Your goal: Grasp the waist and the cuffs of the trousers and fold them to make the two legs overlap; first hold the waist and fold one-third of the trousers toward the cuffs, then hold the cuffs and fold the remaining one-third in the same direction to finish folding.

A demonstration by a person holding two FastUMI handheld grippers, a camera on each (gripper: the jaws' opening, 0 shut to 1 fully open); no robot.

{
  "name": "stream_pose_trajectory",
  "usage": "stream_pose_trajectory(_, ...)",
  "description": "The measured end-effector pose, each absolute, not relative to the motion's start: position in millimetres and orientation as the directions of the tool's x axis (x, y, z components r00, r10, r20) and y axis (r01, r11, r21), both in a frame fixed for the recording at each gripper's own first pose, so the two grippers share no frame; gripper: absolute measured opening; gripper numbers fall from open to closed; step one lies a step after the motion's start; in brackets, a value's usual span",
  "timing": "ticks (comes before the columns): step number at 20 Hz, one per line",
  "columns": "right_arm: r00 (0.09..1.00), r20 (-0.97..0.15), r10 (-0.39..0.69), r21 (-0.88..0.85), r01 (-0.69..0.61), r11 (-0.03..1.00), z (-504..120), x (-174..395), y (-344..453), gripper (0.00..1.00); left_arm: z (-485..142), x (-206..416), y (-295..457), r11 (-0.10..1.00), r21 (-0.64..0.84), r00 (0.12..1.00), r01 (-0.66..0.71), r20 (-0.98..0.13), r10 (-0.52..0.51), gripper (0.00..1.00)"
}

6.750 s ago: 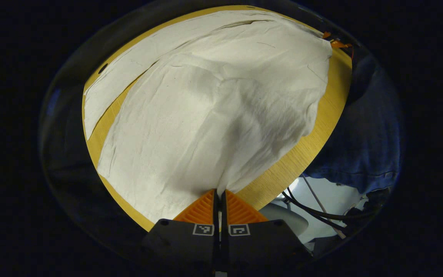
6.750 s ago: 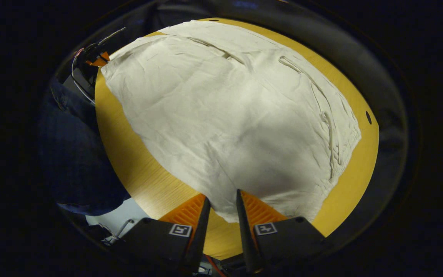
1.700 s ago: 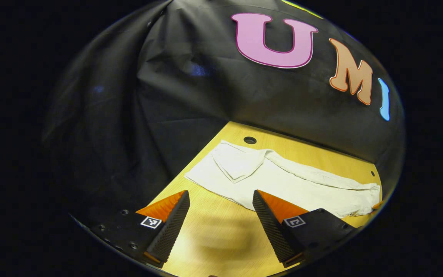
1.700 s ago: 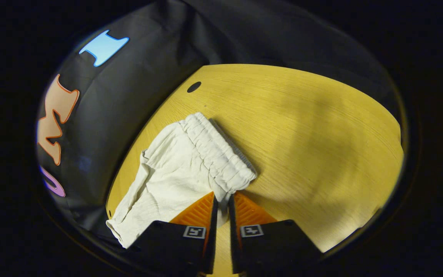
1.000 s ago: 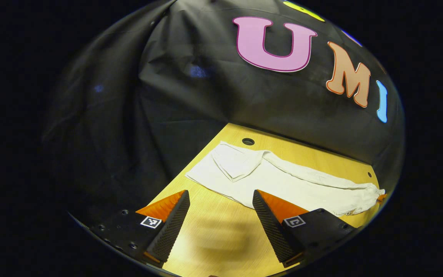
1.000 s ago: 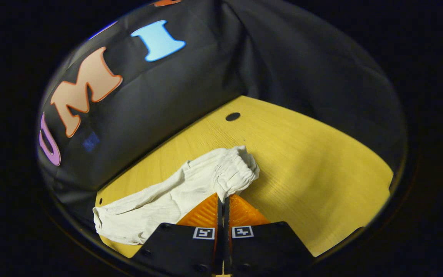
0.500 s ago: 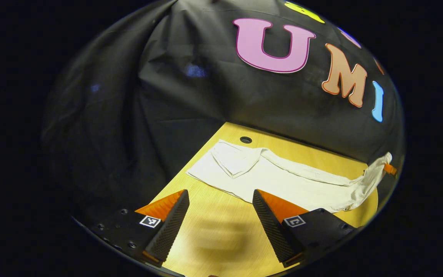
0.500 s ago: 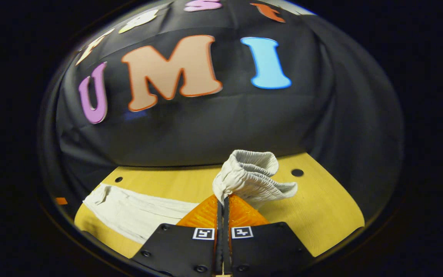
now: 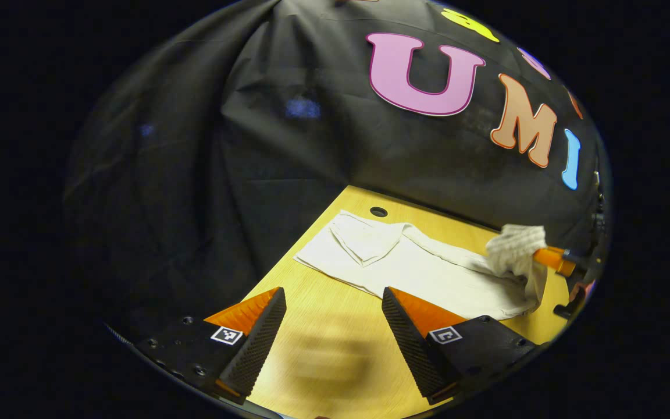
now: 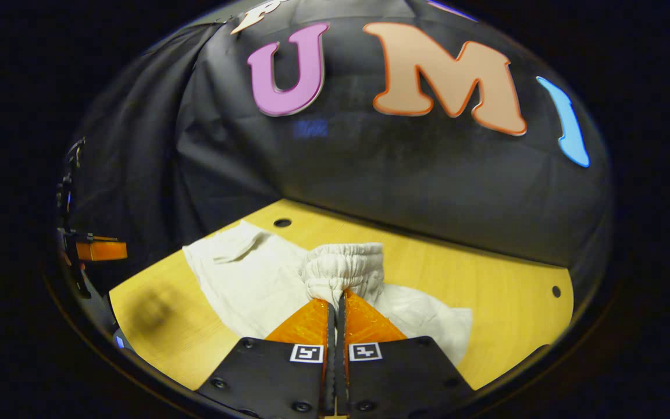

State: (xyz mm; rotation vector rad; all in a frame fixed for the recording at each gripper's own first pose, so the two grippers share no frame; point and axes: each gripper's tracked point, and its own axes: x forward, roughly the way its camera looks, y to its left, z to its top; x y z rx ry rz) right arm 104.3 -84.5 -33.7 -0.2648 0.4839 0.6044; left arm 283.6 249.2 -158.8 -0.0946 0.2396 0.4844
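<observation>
There is one pair of white trousers (image 9: 428, 273) lying on one yellow wooden table (image 9: 323, 355). The two legs lie one on top of the other, so they look like one long strip.

In the left gripper view, the strip runs from about 11 o'clock to about 3 o'clock. The cuffs (image 9: 364, 241) are at the far end, near 11 o'clock, and one corner there is turned over. One small round hole (image 9: 378, 211) in the table sits just past the cuffs. The left gripper (image 9: 335, 326) is at 6 o'clock with its two fingers spread wide apart. Between them is bare table. It holds nothing, and the trousers lie just beyond its fingertips.

At about 3 o'clock in that same view, the waist (image 9: 515, 244) is lifted up off the table in a bunch. The right gripper (image 9: 547, 257) has it there.

In the right gripper view, the right gripper (image 10: 338, 302) is at 6 o'clock. Its two fingers are pressed together, pinching the stretchy waist (image 10: 344, 267). The waist is bunched up above the rest of the trousers (image 10: 253, 285), which spread out flat toward 9 o'clock. Two round holes show in the table here, one (image 10: 282, 222) near 11 o'clock and one (image 10: 555, 290) near 3 o'clock.
</observation>
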Motion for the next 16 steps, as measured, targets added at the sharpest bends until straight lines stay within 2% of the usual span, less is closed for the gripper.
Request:
stream_pose_trajectory(3,0.634,-0.626,0.454,-0.091,-0.638,0.765,-40,105,-95,0.02,-163,283,249,0.883,-0.042,0.858,-0.468,-0.263,0.442,0.99)
stream_pose_trajectory(6,0.585,-0.675,0.450,-0.064,-0.654,0.754,-28,105,-97,0.14,-166,284,247,0.886,-0.061,0.861,-0.459,-0.274,0.428,1.00)
stream_pose_trajectory(7,0.575,-0.688,0.443,-0.061,-0.654,0.754,-19,107,-101,0.24,-167,286,246,0.887,-0.067,0.863,-0.457,-0.276,0.424,0.99)
stream_pose_trajectory(10,0.542,-0.691,0.478,0.000,-0.662,0.750,13,101,-109,0.99,-168,289,246,0.893,-0.082,0.870,-0.442,-0.282,0.405,1.00)
stream_pose_trajectory(16,0.645,-0.625,0.440,-0.038,-0.588,0.808,72,98,-146,0.95,-169,301,257,0.926,-0.036,0.891,-0.376,-0.288,0.351,0.98)
